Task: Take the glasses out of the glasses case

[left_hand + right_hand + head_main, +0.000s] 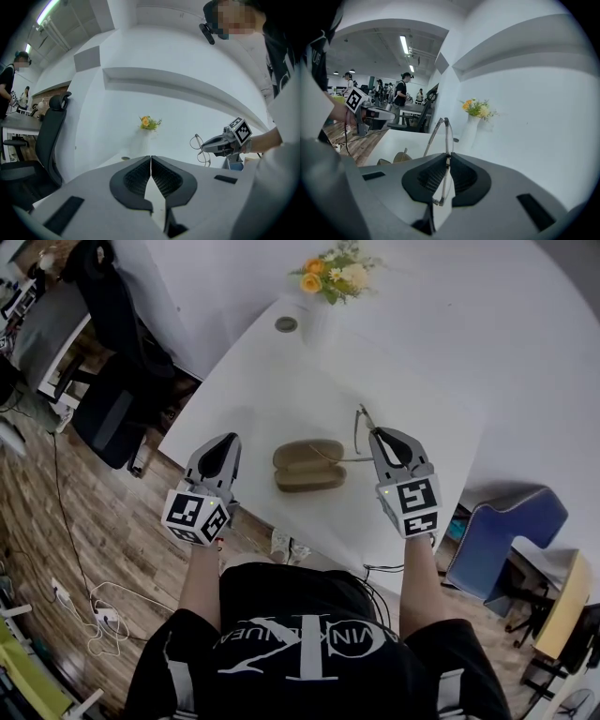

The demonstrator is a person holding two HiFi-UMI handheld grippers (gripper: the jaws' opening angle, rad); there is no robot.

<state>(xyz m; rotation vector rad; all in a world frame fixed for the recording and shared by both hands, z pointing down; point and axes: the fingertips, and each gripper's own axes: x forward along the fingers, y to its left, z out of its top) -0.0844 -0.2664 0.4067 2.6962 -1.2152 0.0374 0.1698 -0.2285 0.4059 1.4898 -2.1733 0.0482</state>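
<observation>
A tan glasses case (pixel 308 466) lies open on the white table (pixel 272 381), between my two grippers. My right gripper (pixel 375 434) is to the right of the case, shut on thin-framed glasses (pixel 360 425), which stick up beyond its tips. In the right gripper view the glasses (pixel 443 133) stand pinched between the pads of the right gripper (pixel 447 157), clear of the case (pixel 396 158) lower left. My left gripper (pixel 226 441) hovers left of the case; its jaws (pixel 151 159) meet with nothing between them. The left gripper view shows the right gripper (pixel 206 146) holding the glasses (pixel 200 150).
A white vase of yellow flowers (pixel 336 273) stands at the table's far end, beside a round cable hole (pixel 286 323). A dark office chair (pixel 112 381) is left of the table, a blue seat (pixel 506 531) to its right. Cables (pixel 94 610) lie on the wooden floor.
</observation>
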